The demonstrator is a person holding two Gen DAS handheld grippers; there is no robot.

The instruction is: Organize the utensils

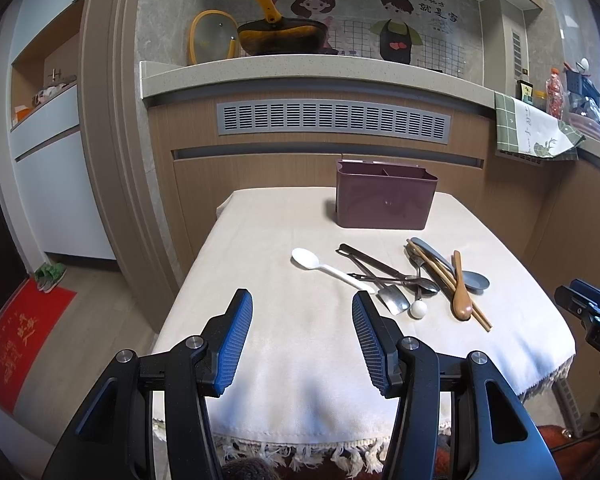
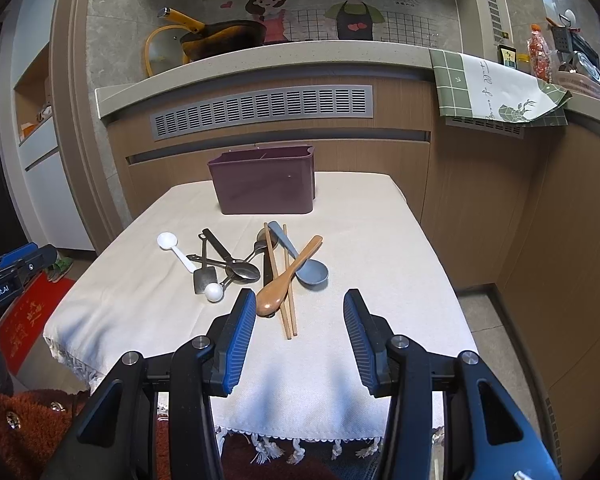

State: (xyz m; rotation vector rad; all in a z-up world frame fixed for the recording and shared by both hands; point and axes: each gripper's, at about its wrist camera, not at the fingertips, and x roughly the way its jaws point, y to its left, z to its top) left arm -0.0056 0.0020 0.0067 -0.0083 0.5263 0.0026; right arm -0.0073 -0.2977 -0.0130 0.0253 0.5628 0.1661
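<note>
Left wrist view: left gripper [image 1: 302, 306] was spread wide, nothing between its blue pads [image 1: 236, 344], hovering over the near part of the cloth-covered table [image 1: 260, 380]. Utensil pile lay ahead and to the right of it: white plastic spoon [image 1: 328, 269] closest to the gripper's line, then the dark metal utensils [image 1: 384, 276], a small white ball-ended piece [image 1: 418, 310] just beside the right fingertip, wooden spoon [image 1: 460, 290] lying across the chopsticks [image 1: 450, 286], grey spoon [image 1: 456, 268] furthest right. Maroon utensil holder [image 1: 386, 198] stood upright at the far side of the table, well apart from the gripper. Right gripper [image 1: 592, 316] showed at the right edge; couldn't read its state from here. Right wrist view: right gripper [image 2: 300, 306] also spread wide, holding nothing, over the table's near half. Wooden spoon [image 2: 288, 278] bowl sat just beside the left fingertip, chopsticks [image 2: 286, 284] ran into the gap between the fingers, grey spoon [image 2: 300, 262] just ahead. White plastic spoon [image 2: 176, 250] and metal utensils [image 2: 224, 266] lay left of the gripper. Holder [image 2: 266, 184] stood beyond the pile, dividers visible inside.
</note>
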